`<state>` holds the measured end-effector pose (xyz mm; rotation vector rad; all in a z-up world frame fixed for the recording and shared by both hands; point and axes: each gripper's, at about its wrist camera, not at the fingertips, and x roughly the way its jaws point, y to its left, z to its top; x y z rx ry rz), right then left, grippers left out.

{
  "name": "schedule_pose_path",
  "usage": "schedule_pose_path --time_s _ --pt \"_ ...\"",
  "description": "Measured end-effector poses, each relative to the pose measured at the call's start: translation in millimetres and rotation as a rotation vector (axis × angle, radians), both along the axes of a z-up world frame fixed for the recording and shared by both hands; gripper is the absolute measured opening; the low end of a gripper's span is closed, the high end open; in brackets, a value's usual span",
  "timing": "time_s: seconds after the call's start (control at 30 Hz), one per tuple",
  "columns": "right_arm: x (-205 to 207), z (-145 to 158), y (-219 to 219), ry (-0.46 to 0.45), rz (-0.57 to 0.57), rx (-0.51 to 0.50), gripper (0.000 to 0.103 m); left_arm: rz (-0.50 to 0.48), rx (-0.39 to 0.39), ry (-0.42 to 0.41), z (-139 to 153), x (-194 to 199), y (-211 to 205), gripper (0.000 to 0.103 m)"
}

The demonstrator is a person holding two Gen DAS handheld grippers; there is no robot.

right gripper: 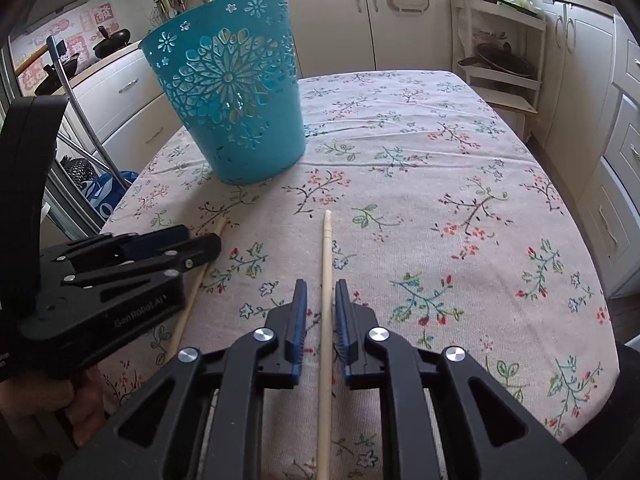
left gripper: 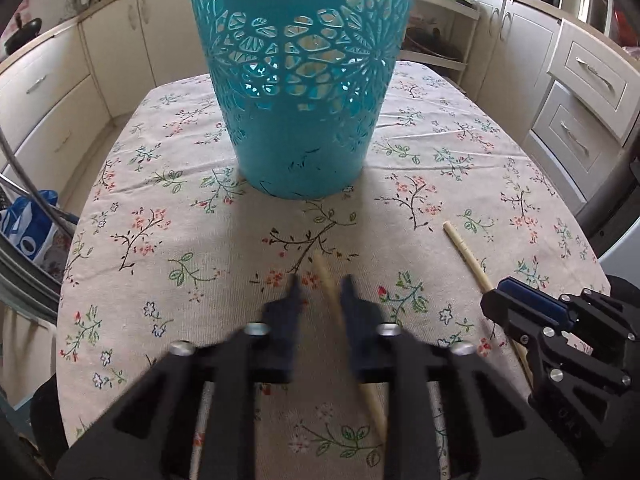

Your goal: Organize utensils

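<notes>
A teal cut-out basket (left gripper: 304, 100) (right gripper: 232, 92) stands upright on the flowered tablecloth (right gripper: 440, 152). Two pale wooden chopsticks lie in front of it. The left chopstick (left gripper: 322, 266) (right gripper: 188, 304) runs between the blurred fingers of my left gripper (left gripper: 322, 280) (right gripper: 204, 238), which looks shut on it low over the cloth. The right chopstick (right gripper: 327, 240) (left gripper: 464, 246) lies flat between the blue pads of my right gripper (right gripper: 320, 284) (left gripper: 496, 294). Those pads stand a little apart from the stick, so that gripper is open.
Cream kitchen cabinets (right gripper: 400, 20) ring the table. A white shelf rack (right gripper: 504, 68) with pans stands at the back right. A blue bag (left gripper: 28, 228) and metal tubing sit off the table's left edge. A hand (right gripper: 80, 404) holds the left gripper's handle.
</notes>
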<state>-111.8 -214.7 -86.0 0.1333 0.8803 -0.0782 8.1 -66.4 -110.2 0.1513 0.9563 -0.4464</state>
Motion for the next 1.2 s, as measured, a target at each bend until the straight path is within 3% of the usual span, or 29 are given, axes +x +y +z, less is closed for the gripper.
schedule_pose_path --time_s 0.2,0.37,0.5,0.6,0.67,0.7,0.77,0.9,1.07,1.2 --pt "20 -3 -2 0.009 -0.006 -0.014 0.006 -0.034 -0.070 -0.007 7 18 18 0.004" --pt "26 2 0 -0.006 -0.002 0.020 0.006 -0.035 -0.047 0.025 7 25 28 0.006" --pt "30 0 1 0.012 0.005 0.004 0.008 -0.027 -0.005 0.023 4 25 26 0.029" --pt "33 -3 2 0.024 0.022 -0.023 0.009 -0.041 0.036 0.004 0 22 21 0.031" --pt "33 -2 4 0.029 0.029 -0.035 0.008 -0.069 0.058 -0.021 -1 18 17 0.017" --pt "33 -3 2 0.027 0.027 -0.033 0.007 -0.081 0.049 -0.015 -1 18 17 0.005" --pt "31 -4 -2 0.017 0.023 -0.006 0.006 -0.086 0.042 -0.010 0 17 17 0.005" --pt "26 -6 -3 -0.012 0.019 0.009 0.006 -0.101 -0.058 -0.007 18 9 27 0.004" --pt "24 -5 -3 -0.027 0.019 0.011 0.006 -0.161 -0.278 -0.088 82 -2 53 0.004" --pt "24 -5 -4 -0.031 0.017 0.018 0.006 -0.120 -0.410 -0.192 138 14 70 0.004"
